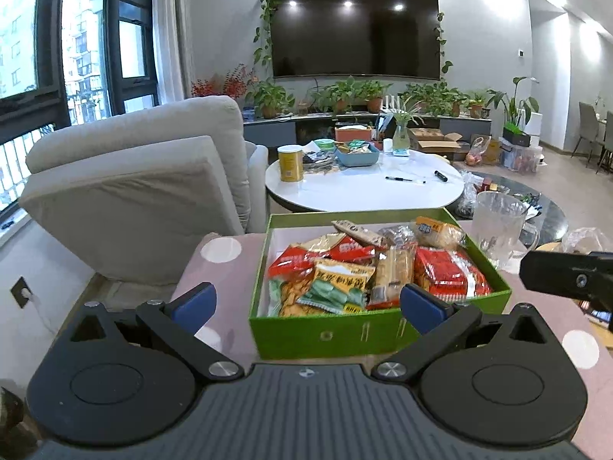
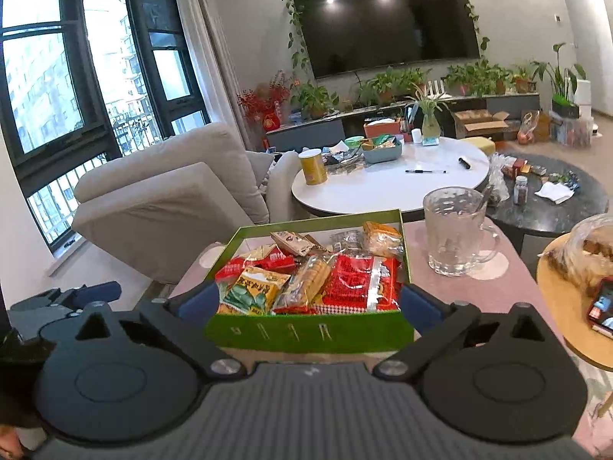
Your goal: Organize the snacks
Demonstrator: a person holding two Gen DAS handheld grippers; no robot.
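A green box (image 1: 325,335) full of snack packets (image 1: 345,272) sits on a pink dotted tabletop; it also shows in the right wrist view (image 2: 306,331), with its snack packets (image 2: 306,276). My left gripper (image 1: 308,303) is open and empty, just in front of the box's near wall, left of centre. My right gripper (image 2: 308,301) is open and empty, its fingers spread about as wide as the box's near wall. The right gripper also shows at the right edge of the left wrist view (image 1: 567,274). The left gripper appears at the left in the right wrist view (image 2: 76,297).
A glass mug (image 2: 454,230) stands right of the box. A round wooden side table (image 2: 567,306) holds a bagged item and a phone. Beyond are a white round table (image 2: 387,184) with a yellow can (image 2: 313,166), a dark round table and a beige armchair (image 2: 172,199).
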